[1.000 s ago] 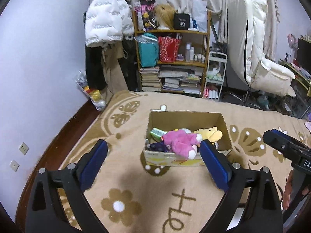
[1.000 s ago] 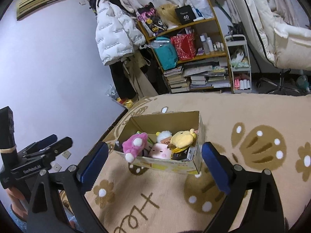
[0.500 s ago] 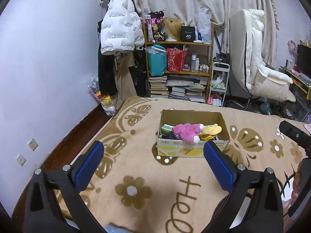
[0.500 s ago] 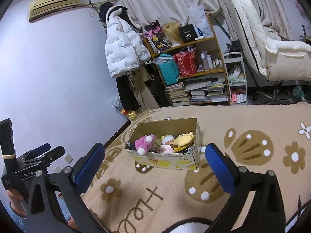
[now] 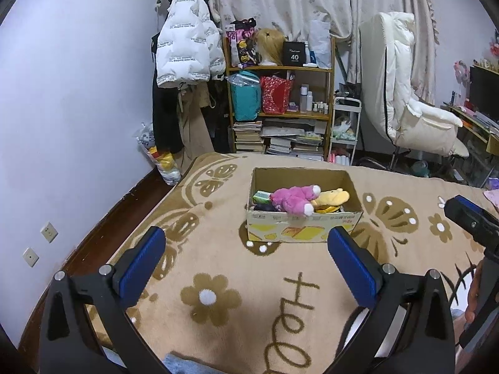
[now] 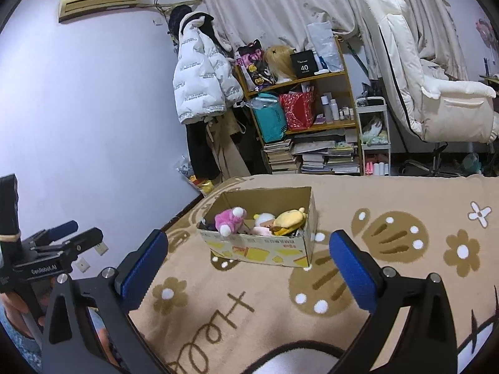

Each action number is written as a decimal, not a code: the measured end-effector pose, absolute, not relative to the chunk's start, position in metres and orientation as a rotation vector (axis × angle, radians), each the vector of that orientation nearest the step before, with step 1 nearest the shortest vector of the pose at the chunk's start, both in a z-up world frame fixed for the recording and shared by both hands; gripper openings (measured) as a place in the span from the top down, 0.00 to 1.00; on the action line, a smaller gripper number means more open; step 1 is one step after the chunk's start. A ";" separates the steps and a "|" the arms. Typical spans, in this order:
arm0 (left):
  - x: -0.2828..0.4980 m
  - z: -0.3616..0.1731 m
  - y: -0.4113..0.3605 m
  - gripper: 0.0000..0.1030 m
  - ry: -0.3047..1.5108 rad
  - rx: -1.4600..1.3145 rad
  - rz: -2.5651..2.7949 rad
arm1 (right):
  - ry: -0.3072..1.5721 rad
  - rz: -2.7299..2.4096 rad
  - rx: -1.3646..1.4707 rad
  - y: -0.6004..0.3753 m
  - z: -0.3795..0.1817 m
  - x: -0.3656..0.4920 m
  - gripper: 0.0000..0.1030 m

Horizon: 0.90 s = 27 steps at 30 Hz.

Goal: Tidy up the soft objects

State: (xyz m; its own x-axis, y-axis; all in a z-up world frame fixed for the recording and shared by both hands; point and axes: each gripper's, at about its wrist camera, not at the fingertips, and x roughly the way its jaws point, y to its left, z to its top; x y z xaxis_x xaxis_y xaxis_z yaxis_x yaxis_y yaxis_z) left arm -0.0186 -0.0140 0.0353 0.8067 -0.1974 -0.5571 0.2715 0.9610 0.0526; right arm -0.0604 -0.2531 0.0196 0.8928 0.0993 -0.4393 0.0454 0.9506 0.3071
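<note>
The left hand-held gripper (image 5: 246, 268) hung with its blue pads spread wide and nothing between them, low in its frame. The right hand-held gripper (image 6: 249, 269) stood likewise apart and empty. Straight ahead of both, above the gap between the pads and well apart from them, a cardboard box (image 5: 304, 229) sat on the tan flowered blanket (image 5: 218, 268), its long axis running left to right across the left view. In the right view it lay slightly left of centre and turned at an angle. Neither arm seemed clearly nearer. Inside the box lay a pink plush (image 5: 291, 198) draped over the front rim, a yellow plush (image 5: 332, 197) to its right, and smaller items beneath, too jumbled to name. No soft object showed outside it on the blanket, so the sorting looked largely finished.
</note>
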 end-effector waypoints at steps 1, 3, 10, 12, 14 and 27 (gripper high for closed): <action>-0.016 0.032 -0.015 0.00 0.590 0.133 -0.249 | 0.466 0.024 0.305 -0.252 0.016 -0.060 0.00; -0.011 0.026 -0.014 0.00 0.598 0.128 -0.237 | 0.462 0.017 0.292 -0.251 0.012 -0.060 0.00; 0.001 0.010 -0.016 0.00 0.617 0.143 -0.231 | 0.469 -0.033 0.270 -0.256 -0.011 -0.052 0.00; 0.003 0.008 -0.018 0.00 0.616 0.151 -0.239 | 0.478 -0.038 0.250 -0.258 -0.018 -0.050 0.00; 0.005 0.005 -0.021 0.00 0.611 0.165 -0.242 | 0.495 -0.047 0.232 -0.261 -0.025 -0.046 0.00; 0.015 -0.010 -0.030 0.00 0.631 0.185 -0.258 | 0.533 -0.061 0.233 -0.265 -0.039 -0.039 0.00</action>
State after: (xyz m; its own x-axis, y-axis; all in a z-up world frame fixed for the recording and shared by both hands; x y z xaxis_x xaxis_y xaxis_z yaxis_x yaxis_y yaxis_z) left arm 0.0147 -0.0299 -0.0101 0.7770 -0.1808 -0.6030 0.2928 0.9517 0.0919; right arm -0.0385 -0.2649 -0.0390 0.8603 0.0026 -0.5098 0.1182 0.9717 0.2043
